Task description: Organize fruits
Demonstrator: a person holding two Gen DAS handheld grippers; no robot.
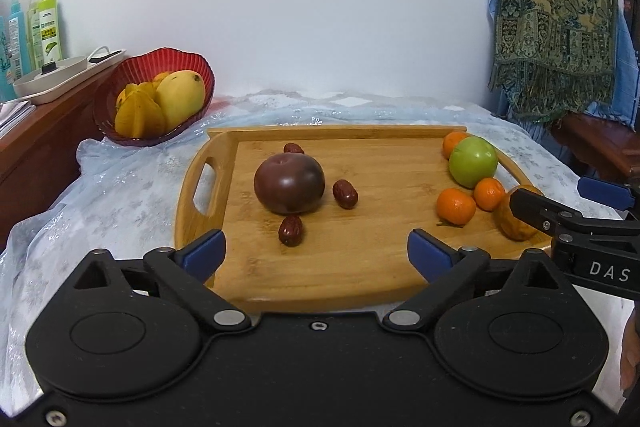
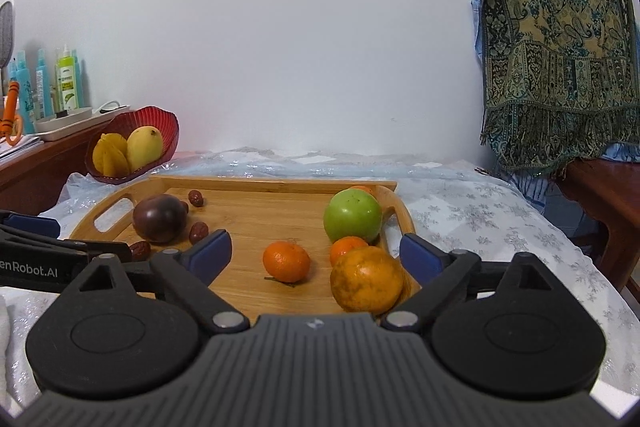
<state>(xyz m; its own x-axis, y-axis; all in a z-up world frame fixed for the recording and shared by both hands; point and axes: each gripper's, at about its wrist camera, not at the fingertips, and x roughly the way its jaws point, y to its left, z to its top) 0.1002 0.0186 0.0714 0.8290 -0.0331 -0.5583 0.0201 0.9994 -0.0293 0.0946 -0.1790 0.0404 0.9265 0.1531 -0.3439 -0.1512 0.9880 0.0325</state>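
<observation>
A wooden tray (image 1: 360,267) lies on the cloth-covered table. On its left side sit a dark purple round fruit (image 1: 289,183) and three red dates (image 1: 345,193). On its right side are a green apple (image 1: 473,161), three mandarins (image 1: 455,206) and a large yellowish orange (image 2: 366,279). My left gripper (image 1: 316,251) is open over the tray's near edge, with nothing between its fingers. My right gripper (image 2: 316,249) is open too. The large orange lies between its fingers, close to the right pad (image 2: 420,255), but it is not clamped. A red basket (image 1: 168,53) at the back left holds a mango (image 1: 180,99) and starfruit.
A pale blue snowflake cloth (image 2: 500,219) covers the table. A wooden cabinet (image 1: 44,143) on the left carries bottles (image 1: 48,27) and a white dish. A patterned shawl (image 2: 560,47) hangs at the right over wooden furniture (image 2: 608,195). A white wall stands behind.
</observation>
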